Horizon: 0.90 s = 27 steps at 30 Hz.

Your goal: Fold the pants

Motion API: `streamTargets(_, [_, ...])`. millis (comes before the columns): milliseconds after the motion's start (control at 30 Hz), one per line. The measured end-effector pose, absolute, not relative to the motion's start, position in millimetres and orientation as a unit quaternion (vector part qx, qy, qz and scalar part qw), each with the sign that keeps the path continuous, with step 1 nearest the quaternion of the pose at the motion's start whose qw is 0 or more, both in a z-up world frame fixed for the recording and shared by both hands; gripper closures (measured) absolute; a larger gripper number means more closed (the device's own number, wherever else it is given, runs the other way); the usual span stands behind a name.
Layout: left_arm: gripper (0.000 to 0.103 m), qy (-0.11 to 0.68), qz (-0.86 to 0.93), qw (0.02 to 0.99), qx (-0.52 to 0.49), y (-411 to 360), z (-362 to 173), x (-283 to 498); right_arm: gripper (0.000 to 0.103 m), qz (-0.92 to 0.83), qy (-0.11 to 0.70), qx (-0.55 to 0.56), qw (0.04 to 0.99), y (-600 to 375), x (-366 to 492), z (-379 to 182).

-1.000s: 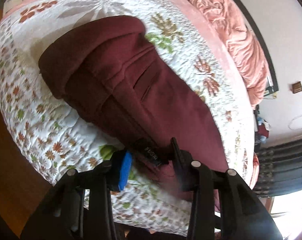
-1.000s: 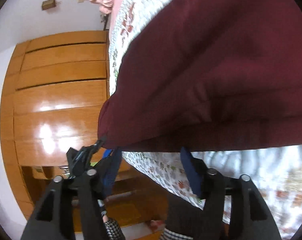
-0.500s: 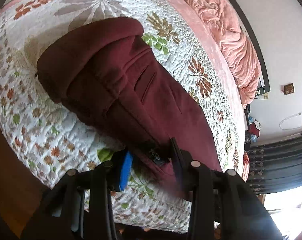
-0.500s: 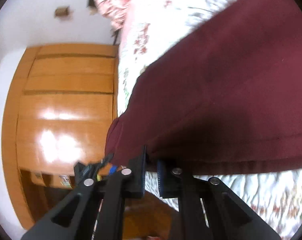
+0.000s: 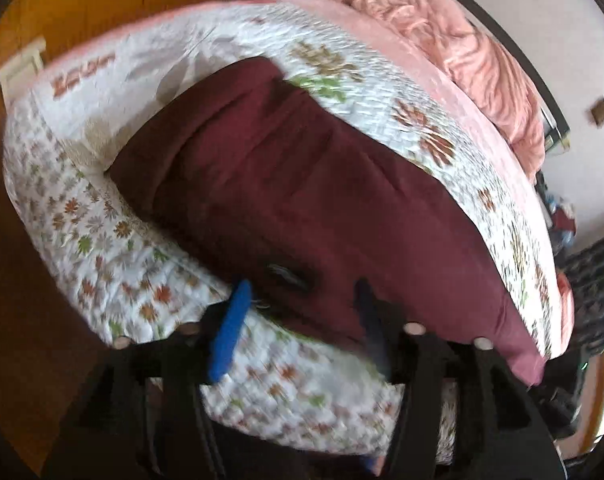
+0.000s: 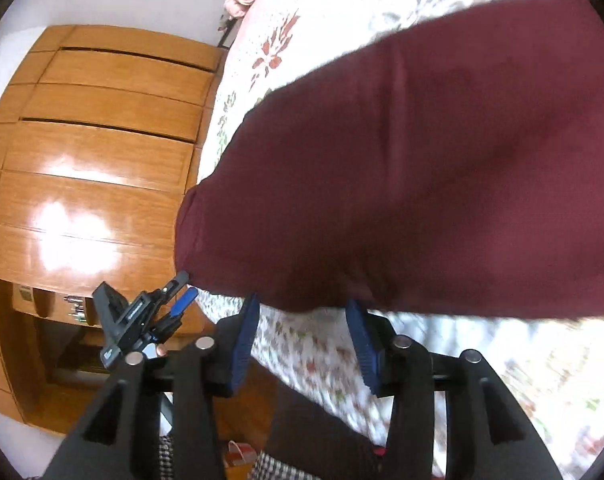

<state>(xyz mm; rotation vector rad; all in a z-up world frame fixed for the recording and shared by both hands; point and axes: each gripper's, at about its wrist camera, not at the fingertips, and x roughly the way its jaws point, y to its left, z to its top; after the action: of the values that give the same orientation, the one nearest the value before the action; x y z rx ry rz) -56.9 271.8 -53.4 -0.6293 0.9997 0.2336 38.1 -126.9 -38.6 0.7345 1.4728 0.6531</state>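
Dark red pants (image 5: 302, 184) lie folded lengthwise on a floral quilted bed (image 5: 114, 272), near its front edge. My left gripper (image 5: 302, 312) is open, its blue-padded jaws either side of the waistband with its black label (image 5: 288, 272), holding nothing. In the right wrist view the pants (image 6: 421, 180) fill the upper right. My right gripper (image 6: 302, 320) is open just below the pants' near edge, not gripping it. The left gripper also shows in the right wrist view (image 6: 178, 300), at the pants' left end.
A crumpled pink blanket (image 5: 461, 52) lies at the far side of the bed. A wooden wardrobe (image 6: 94, 152) stands beyond the bed's end, with wooden floor (image 5: 18, 280) beside it. The person's dark legs (image 6: 313, 432) are close to the bed edge.
The right gripper closed on the pants' edge half a second ago and has now opened and let go. The left gripper opened wider and backed slightly off the waistband.
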Motion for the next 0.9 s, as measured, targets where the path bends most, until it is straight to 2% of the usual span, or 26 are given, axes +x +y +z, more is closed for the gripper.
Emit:
streamTargets(133, [0.042, 0.456, 0.042, 0.849, -0.262, 215.8, -25.9, -51.7, 0.057, 0.237, 0.628, 0.3, 0.677, -184.7, 26.1, -15.7])
streamTargets(233, [0.041, 0.466, -0.006, 0.847, -0.255, 175.4, -27.7, -28.0, 0.056, 0.169, 0.619, 0.327, 0.694, -247.2, 14.6, -13.4])
streamTargets(433, [0.039, 0.482, -0.069, 0.845, -0.218, 99.3, -46.3, 13.0, 0.043, 0.064, 0.596, 0.401, 0.692, -347.2, 1.0, -28.2])
streamTargets(600, [0.038, 0.543, -0.055, 0.819, -0.177, 69.5, -91.7, 33.3, 0.043, 0.061, 0.565, 0.458, 0.683, -376.5, 12.2, -45.3])
streamTargets(667, [0.038, 0.54, -0.05, 0.825, -0.158, 66.3, -97.9, 32.6, 0.044, 0.046, 0.55, 0.477, 0.684, -382.8, 18.7, -52.0])
streamTargets(733, [0.038, 0.545, -0.049, 0.826, -0.134, 61.4, -95.7, 29.3, 0.047, 0.027, 0.537, 0.509, 0.672, -388.8, 26.2, -67.0])
streamTargets(767, [0.038, 0.547, -0.048, 0.825, -0.13, 60.7, -95.2, 27.2, 0.052, 0.027, 0.531, 0.521, 0.667, -392.9, 29.5, -68.8])
streamTargets(800, [0.038, 0.549, -0.048, 0.824, -0.133, 62.7, -95.2, 25.7, 0.06, 0.031, 0.526, 0.518, 0.674, -393.8, 34.2, -67.4])
streamTargets(833, [0.038, 0.549, -0.049, 0.823, -0.138, 63.8, -94.3, 26.5, 0.082, 0.031, 0.528, 0.505, 0.682, -403.6, 33.9, -62.3])
streamTargets(900, [0.042, 0.549, -0.044, 0.821, -0.152, 70.2, -92.8, 24.0, 0.084, 0.051, 0.515, 0.491, 0.701, -404.5, 34.1, -43.3])
